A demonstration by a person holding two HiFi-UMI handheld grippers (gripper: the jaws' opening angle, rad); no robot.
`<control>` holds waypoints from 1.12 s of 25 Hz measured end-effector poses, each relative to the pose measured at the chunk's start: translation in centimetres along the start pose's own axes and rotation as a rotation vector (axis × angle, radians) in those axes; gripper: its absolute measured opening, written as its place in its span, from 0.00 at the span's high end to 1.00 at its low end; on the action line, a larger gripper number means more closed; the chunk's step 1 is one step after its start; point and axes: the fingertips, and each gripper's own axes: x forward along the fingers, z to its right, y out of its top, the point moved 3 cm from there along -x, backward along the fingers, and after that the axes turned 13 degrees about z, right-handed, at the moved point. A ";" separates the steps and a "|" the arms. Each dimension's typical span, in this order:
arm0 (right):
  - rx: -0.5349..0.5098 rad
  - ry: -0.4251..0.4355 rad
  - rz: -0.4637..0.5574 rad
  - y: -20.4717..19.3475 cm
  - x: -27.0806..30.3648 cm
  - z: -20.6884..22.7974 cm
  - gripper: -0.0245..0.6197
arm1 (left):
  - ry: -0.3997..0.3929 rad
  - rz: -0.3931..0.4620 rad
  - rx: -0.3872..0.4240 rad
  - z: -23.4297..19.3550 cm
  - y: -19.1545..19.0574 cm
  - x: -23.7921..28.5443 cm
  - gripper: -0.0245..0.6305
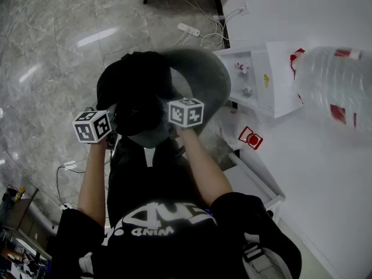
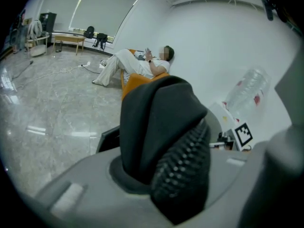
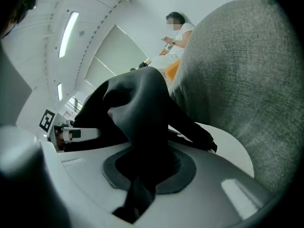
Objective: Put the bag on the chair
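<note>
In the head view a black bag (image 1: 136,92) rests against the grey fabric chair (image 1: 203,74) just below me. My left gripper (image 1: 110,116) is at the bag's left side and my right gripper (image 1: 171,110) at its right, each under its marker cube. In the left gripper view, black fabric and a mesh padded strap (image 2: 183,170) are pinched in the left gripper (image 2: 156,179). The right gripper (image 3: 145,175) is shut on a fold of the black bag (image 3: 137,108). The chair's grey back (image 3: 237,80) rises close on its right.
A white table (image 1: 325,173) stands at the right with a large clear water bottle (image 1: 337,83) and a white box (image 1: 261,77). A power strip with cables (image 1: 189,29) lies on the marble floor. A person (image 2: 142,63) reclines on an orange seat farther off.
</note>
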 end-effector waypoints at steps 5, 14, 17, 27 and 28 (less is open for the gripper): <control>-0.034 -0.037 -0.028 -0.5 -0.1 0.2 0.81 | -0.024 -0.044 -0.007 0.1 -0.6 -0.1 0.63; -0.058 -0.075 -0.023 0.2 -2.5 -1.1 0.61 | -0.023 -0.151 0.086 2.0 -1.1 -2.4 0.37; -0.062 -0.073 -0.024 0.4 -3.8 -1.6 0.60 | -0.027 -0.187 0.081 2.9 -1.3 -3.4 0.33; -0.087 -0.057 0.034 2.9 -9.4 -3.5 0.60 | -0.029 -0.228 0.129 6.0 -0.9 -6.9 0.28; -0.089 -0.051 0.045 3.2 -10.0 -3.9 0.60 | -0.026 -0.227 0.137 6.4 -0.8 -7.3 0.28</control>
